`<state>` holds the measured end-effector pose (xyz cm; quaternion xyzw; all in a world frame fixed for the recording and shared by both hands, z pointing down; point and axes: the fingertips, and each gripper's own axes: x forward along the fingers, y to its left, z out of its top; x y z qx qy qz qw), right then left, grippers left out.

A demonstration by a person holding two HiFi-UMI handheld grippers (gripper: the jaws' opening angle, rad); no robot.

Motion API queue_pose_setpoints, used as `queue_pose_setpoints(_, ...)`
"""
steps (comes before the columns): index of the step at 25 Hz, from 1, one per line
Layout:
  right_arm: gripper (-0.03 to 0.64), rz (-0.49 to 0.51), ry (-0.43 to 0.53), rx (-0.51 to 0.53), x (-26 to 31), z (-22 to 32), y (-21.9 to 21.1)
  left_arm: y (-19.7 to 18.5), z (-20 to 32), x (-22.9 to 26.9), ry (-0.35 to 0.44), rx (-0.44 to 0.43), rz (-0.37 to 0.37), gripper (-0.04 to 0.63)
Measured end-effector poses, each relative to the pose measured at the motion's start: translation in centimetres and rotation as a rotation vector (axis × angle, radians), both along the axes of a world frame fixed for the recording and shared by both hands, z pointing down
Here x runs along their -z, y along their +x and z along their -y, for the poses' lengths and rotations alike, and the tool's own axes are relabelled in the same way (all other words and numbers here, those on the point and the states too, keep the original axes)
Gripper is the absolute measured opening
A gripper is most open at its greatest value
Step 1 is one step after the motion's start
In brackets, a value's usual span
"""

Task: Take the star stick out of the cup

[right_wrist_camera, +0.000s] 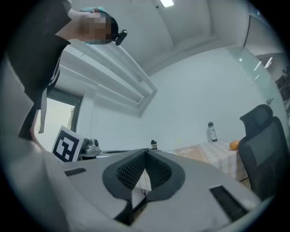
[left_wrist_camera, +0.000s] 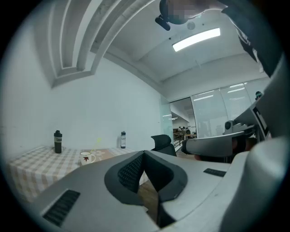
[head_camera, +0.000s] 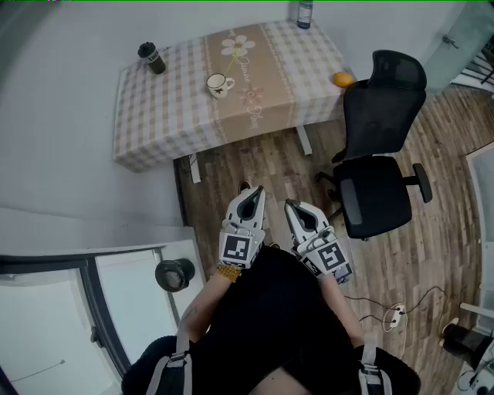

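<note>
A white cup (head_camera: 219, 85) with a red mark stands on the checkered table (head_camera: 170, 116), far ahead of me. In the left gripper view the cup (left_wrist_camera: 86, 157) holds a thin, pale yellow-green stick (left_wrist_camera: 98, 141) that rises from it; its star end is too faint to make out. My left gripper (head_camera: 251, 193) and right gripper (head_camera: 297, 208) hang side by side close to my body above the wooden floor, well short of the table. Both sets of jaws are closed tip to tip with nothing between them.
A black bottle (head_camera: 152, 58) stands at the table's left end, a dark bottle (head_camera: 304, 13) at its far edge and an orange (head_camera: 343, 79) at its right end. A black office chair (head_camera: 378, 154) stands to the table's right. Cables and a socket strip (head_camera: 395, 315) lie on the floor.
</note>
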<state>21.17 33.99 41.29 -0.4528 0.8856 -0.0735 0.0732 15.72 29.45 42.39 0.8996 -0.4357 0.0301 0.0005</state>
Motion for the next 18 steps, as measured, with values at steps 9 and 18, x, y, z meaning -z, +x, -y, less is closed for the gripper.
queue_pose_setpoints(9,0.005,0.056,0.003,0.012,0.2,0.7,0.1,-0.6,0.1,0.8,0.009,0.016,0.027,0.002)
queue_pose_setpoints(18,0.005,0.051,-0.054,-0.051,-1.2,3.3,0.8,-1.5,1.6,0.2,0.008,0.024,0.001,0.002)
